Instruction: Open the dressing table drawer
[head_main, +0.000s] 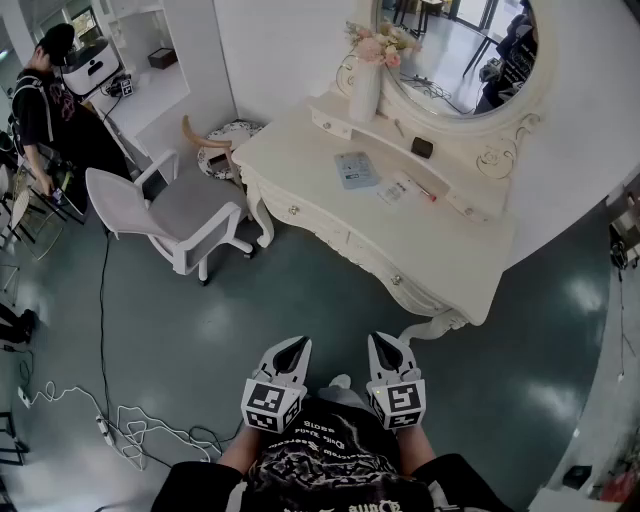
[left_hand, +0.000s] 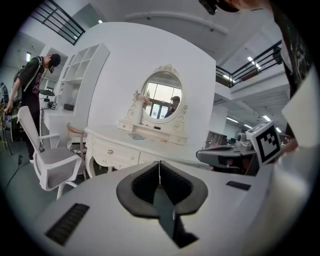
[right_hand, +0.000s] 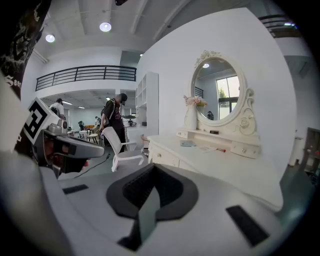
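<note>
Short of the dressing table (head_main: 440, 250), left gripper (head_main: 298, 342) and right gripper (head_main: 385, 340) are held closed, empty; drawer (head_main: 300, 213) not yet opened.

Ahead of the left gripper (head_main: 296, 346) and off to its left we see a white chair (head_main: 170, 215) with a grey seat. Farther that way a person (head_main: 40, 95) in dark clothes stands by a white desk (head_main: 165, 95). On the floor, left of that gripper and close by, lies a tangle of white cables (head_main: 125, 425), and far ahead of the right gripper (head_main: 383, 340) we see a white vase (head_main: 365, 85) of pink flowers, with a blue booklet (head_main: 356, 169) lying flat a bit nearer.
</note>
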